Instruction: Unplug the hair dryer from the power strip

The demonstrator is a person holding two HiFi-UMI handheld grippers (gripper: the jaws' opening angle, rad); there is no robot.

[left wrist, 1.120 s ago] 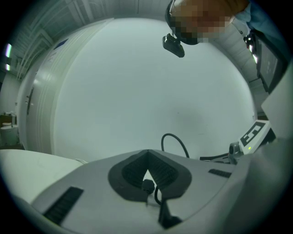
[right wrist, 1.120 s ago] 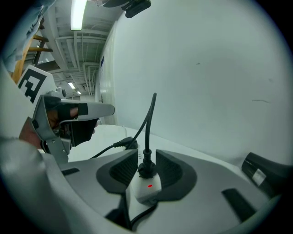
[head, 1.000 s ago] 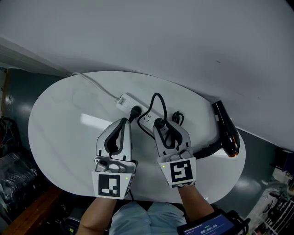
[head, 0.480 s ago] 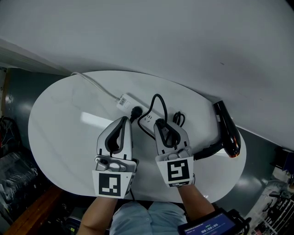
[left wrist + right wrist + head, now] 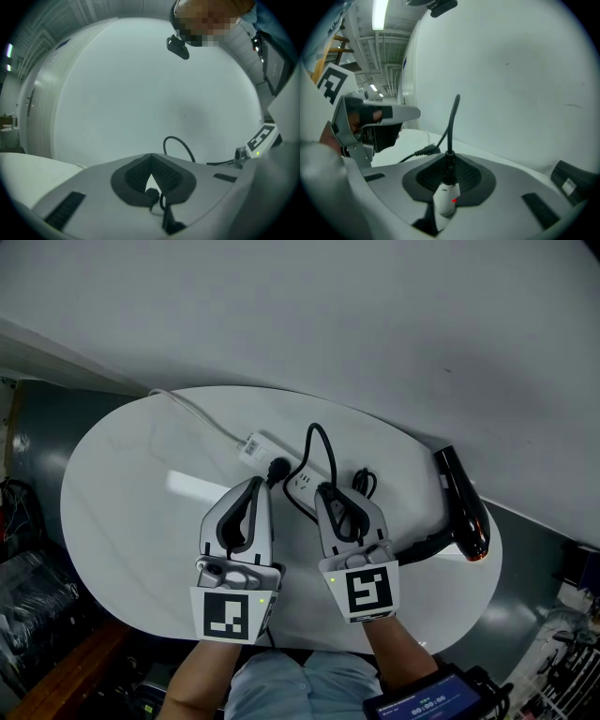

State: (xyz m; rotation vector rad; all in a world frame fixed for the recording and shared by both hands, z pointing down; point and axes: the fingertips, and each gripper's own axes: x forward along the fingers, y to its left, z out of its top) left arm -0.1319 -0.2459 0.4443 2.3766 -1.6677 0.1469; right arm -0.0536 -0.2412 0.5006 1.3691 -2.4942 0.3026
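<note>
Since a second ago the right gripper's jaws have narrowed. They are closing on the black plug seated in the power strip, which lies toward the table's far edge. The left gripper sits just beside it, jaws together and empty. The hair dryer lies at the right edge.

White oval table, white power strip near its middle, looped black cord, black hair dryer at right edge.
</note>
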